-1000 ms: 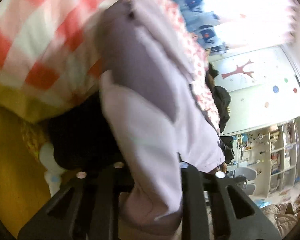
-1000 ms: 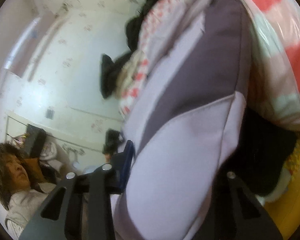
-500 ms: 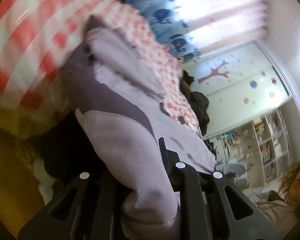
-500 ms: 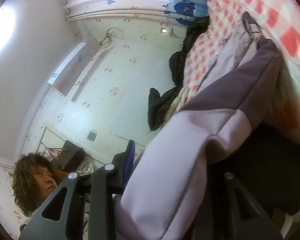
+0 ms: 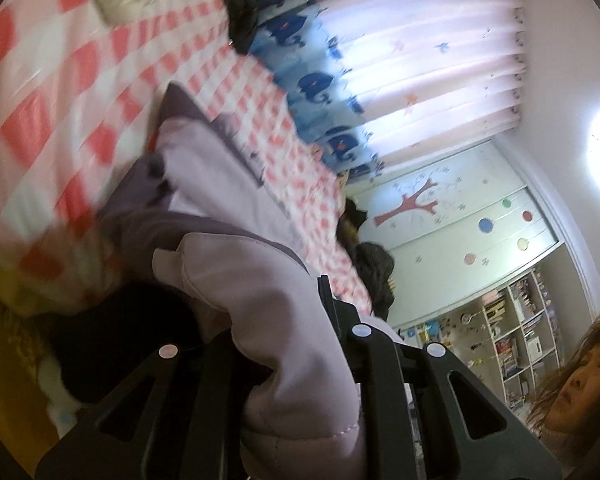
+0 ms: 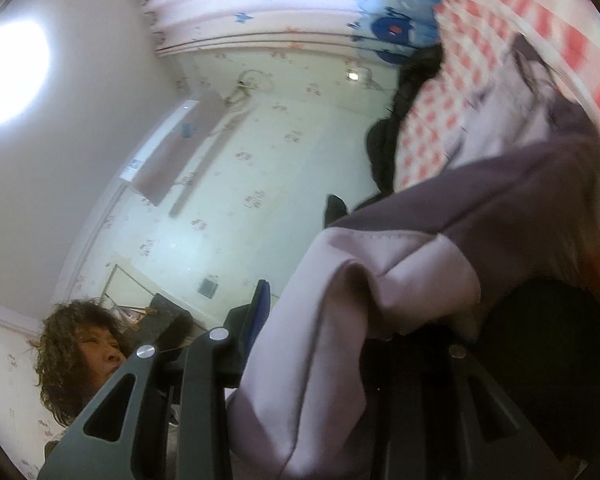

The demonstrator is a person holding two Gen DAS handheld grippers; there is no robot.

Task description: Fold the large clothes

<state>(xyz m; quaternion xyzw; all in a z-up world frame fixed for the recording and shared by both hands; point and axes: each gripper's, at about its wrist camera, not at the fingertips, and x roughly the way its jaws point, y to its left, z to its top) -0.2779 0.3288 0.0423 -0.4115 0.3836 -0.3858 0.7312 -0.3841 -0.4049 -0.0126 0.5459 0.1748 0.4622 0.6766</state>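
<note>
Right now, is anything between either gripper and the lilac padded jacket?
Nothing visible: the left gripper and the right gripper are each shut directly on the lilac padded jacket, which trails onto the red-and-white checked bedspread.

Left wrist view sits right behind its fingers, pressed close to the lilac padded jacket (image 5: 260,308), looking along the red-checked bedspread (image 5: 80,92) toward the curtain (image 5: 420,60) at upper right. Right wrist view, equally close, tilts upward at the wallpapered wall (image 6: 228,184). Both share jacket, bedspread, curtain and the person (image 6: 80,356).
</note>
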